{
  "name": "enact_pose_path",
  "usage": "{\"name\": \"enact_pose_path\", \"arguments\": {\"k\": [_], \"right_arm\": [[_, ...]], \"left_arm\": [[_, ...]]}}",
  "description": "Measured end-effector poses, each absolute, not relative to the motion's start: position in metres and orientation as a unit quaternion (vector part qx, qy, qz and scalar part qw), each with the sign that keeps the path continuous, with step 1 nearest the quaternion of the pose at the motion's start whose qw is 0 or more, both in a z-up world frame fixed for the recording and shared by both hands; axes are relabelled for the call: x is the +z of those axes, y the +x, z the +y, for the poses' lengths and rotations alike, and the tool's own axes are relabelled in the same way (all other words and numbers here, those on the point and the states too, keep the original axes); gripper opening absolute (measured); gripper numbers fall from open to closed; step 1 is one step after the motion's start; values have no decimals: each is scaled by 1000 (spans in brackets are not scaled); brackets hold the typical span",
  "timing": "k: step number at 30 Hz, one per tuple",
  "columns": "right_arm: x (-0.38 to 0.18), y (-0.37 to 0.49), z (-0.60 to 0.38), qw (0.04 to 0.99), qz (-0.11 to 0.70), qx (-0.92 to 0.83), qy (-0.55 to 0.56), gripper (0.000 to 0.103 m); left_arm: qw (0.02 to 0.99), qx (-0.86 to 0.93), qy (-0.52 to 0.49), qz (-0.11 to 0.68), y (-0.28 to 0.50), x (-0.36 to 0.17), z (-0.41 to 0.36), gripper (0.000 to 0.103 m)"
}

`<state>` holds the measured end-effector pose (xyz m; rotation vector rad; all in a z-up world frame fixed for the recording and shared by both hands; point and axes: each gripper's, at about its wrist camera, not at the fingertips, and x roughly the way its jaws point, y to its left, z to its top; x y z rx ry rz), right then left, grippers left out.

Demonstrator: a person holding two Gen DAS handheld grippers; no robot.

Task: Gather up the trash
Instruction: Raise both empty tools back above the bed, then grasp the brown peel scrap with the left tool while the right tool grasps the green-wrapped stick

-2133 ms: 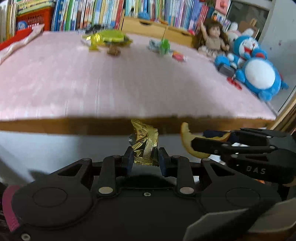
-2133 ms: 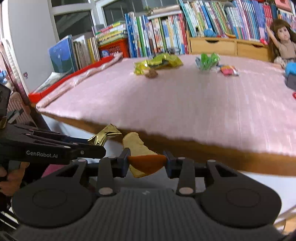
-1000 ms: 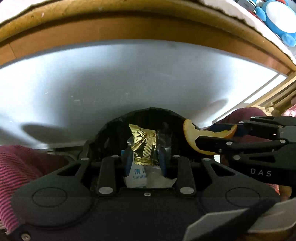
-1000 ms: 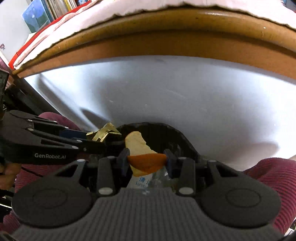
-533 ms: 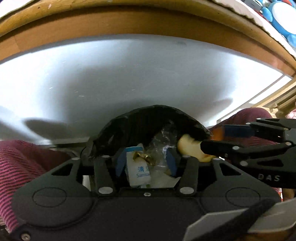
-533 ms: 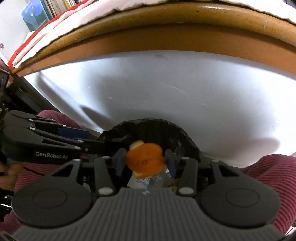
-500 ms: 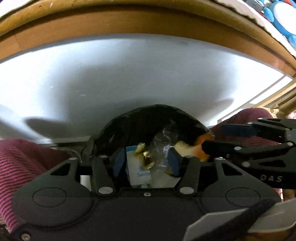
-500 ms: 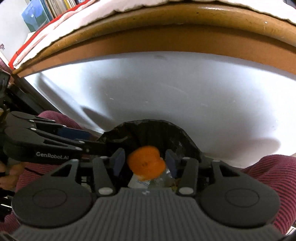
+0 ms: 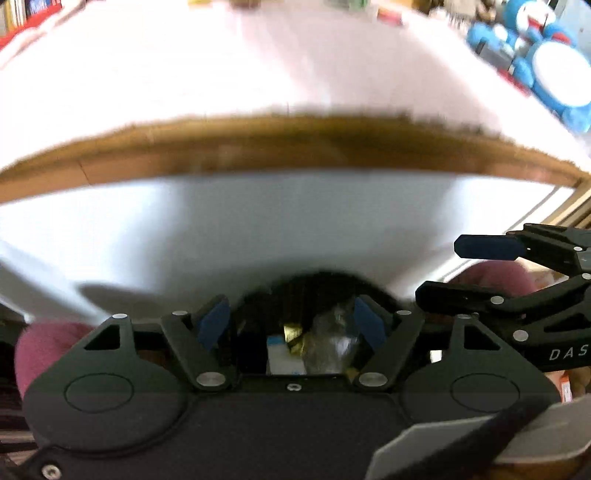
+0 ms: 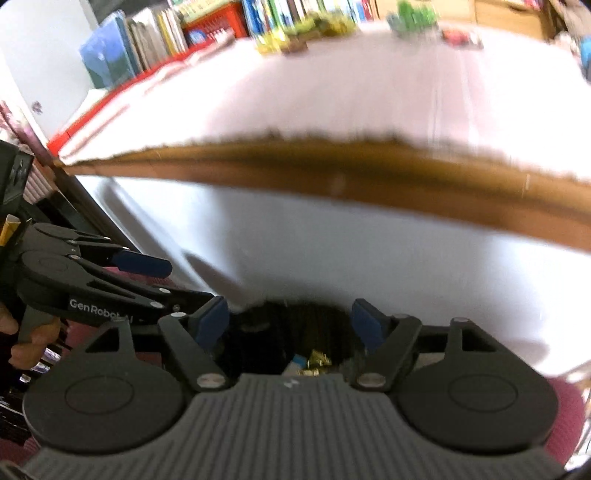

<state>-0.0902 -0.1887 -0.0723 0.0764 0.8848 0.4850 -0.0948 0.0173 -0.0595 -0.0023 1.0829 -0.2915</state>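
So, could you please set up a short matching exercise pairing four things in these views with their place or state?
Things:
1. gold wrapper
2. left tongs
3. blue plush toy
4. green wrappers

Places or states:
A. far end of the pink table top
B. open and empty, having just been opening
C. lying in the black bin
D. right edge of the table top

Pairs: 1-C, 2-B, 3-D, 4-A
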Motion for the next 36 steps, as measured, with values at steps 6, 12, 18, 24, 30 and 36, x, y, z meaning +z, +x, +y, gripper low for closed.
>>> {"name": "enact_pose_path", "arguments": {"k": [6,12,18,24,30,36], "right_arm": [[-27,-80,-198,898,360,250,47,90],[-5,-53,-212,932,298,201,41,98],[11,-21,-220,952,254,168,26,99],[18,34,-222,957,242,156,39,98],[15,94,-214,960,249,130,17,95],[8,148,-209,962,257,92,-30,94]], "left_arm": [[884,-164,-11,438,-88,-3,25,78],[929,-141,-18,342,-60,45,30,82],[948,-110,-30,296,-10,52,27,83],[958,-73,-27,275,49,40,15,83],[957,-56,-30,284,109,20,6,82],[952,-40,-22,304,149,-2,2,79]]}}
